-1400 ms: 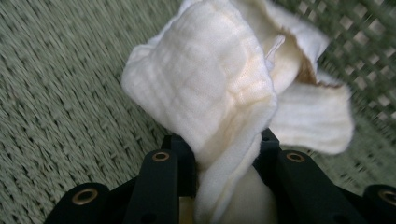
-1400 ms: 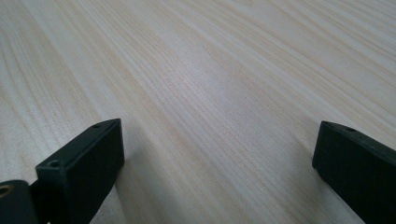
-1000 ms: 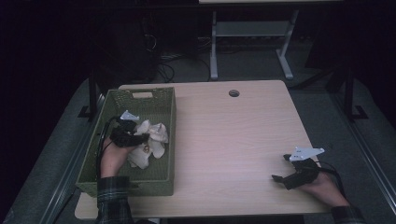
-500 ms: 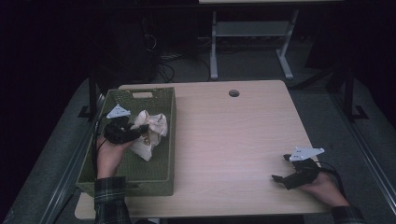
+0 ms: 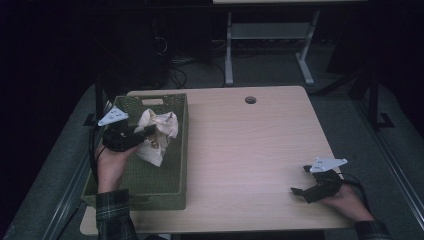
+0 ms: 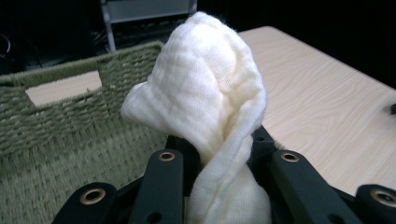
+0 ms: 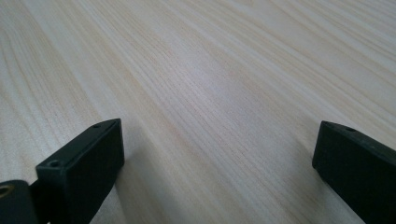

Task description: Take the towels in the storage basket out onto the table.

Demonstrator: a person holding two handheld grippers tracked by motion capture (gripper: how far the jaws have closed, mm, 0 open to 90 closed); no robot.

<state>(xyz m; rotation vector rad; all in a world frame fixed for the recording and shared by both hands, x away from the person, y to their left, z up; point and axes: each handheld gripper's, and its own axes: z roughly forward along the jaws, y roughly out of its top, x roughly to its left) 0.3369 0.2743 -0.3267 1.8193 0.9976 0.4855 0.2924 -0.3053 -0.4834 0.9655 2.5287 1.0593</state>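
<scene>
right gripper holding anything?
No. The right gripper rests on the bare table with its jaws wide apart and nothing between them.

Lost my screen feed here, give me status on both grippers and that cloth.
Left gripper shut on cream knitted cloth, lifted above green woven basket. Right gripper open, on pale wooden table. Nothing in the way.

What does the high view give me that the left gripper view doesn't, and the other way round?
High view alone: the right gripper resting open on the table near its right front corner, apart from everything, and the whole green basket at the table's left edge. Left gripper view alone: the fingers pinching the cream cloth, and its waffle weave up close. Both: the left gripper shut on the cloth above the basket, the basket's handle slot, and the wood tabletop.
</scene>
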